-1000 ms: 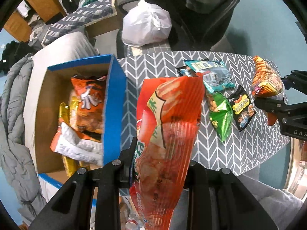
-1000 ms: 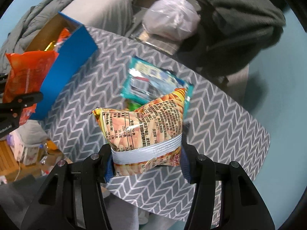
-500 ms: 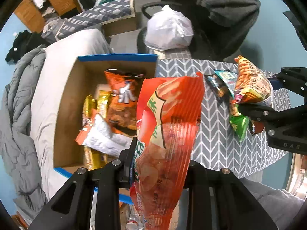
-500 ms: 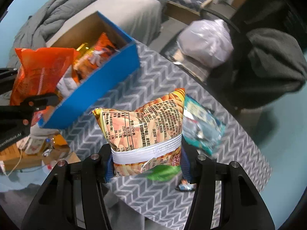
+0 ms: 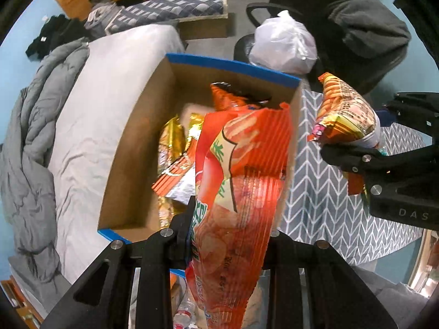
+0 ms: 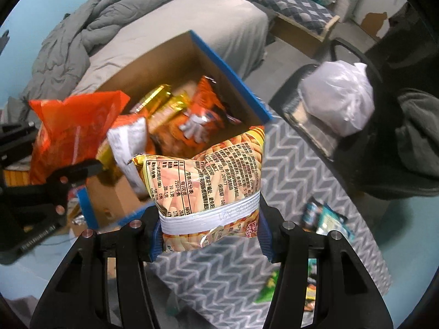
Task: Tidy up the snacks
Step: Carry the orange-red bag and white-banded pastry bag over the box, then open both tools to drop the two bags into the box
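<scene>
My left gripper [image 5: 230, 219] is shut on a tall red-orange chip bag [image 5: 241, 181] and holds it over the near edge of the open blue-rimmed cardboard box [image 5: 233, 64]. The box holds several snack bags, orange and gold [image 5: 172, 137]. My right gripper [image 6: 210, 229] is shut on a yellow-orange snack bag [image 6: 211, 175] with a white seal band, held beside the box's right wall. That bag also shows in the left wrist view [image 5: 345, 115], as does the red bag in the right wrist view [image 6: 74, 128].
The box sits at the left end of a grey chevron-patterned table [image 6: 290, 175]. Teal and green snack packets [image 6: 326, 219] lie on the table at the right. A bed with a grey duvet [image 5: 33, 142] is left of the box; a chair with a white plastic bag [image 5: 282, 46] stands behind.
Both grippers have swung left toward the box with their bags still held. The box now fills the middle of both views and the loose packets on the table have slid off right.
</scene>
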A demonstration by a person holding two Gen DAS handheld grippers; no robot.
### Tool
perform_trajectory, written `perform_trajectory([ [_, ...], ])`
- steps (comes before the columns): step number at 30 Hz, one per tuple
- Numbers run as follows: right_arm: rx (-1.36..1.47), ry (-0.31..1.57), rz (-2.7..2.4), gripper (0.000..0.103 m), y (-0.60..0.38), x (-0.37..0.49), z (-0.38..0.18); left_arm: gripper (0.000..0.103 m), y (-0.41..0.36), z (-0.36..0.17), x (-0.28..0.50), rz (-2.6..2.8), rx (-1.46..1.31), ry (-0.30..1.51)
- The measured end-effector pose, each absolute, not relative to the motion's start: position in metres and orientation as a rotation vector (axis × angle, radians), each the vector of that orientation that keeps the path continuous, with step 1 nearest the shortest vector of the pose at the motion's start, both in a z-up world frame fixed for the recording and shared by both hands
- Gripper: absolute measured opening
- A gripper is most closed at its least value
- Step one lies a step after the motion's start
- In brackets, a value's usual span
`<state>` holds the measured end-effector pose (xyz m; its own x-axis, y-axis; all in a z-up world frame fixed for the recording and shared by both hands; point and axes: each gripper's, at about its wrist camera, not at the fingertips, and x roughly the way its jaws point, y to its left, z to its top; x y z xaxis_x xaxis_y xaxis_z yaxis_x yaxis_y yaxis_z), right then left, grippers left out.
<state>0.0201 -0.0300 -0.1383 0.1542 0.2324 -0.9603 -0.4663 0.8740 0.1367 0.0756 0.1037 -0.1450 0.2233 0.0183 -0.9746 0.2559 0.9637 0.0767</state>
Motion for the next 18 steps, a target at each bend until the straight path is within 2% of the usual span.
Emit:
perform_trajectory([
  [18,-0.198,1.378,0.589,0.054,0.034,0.044,-0.173,0.03,0.15,-0.18,0.092,-0.098,0.132,1.419],
])
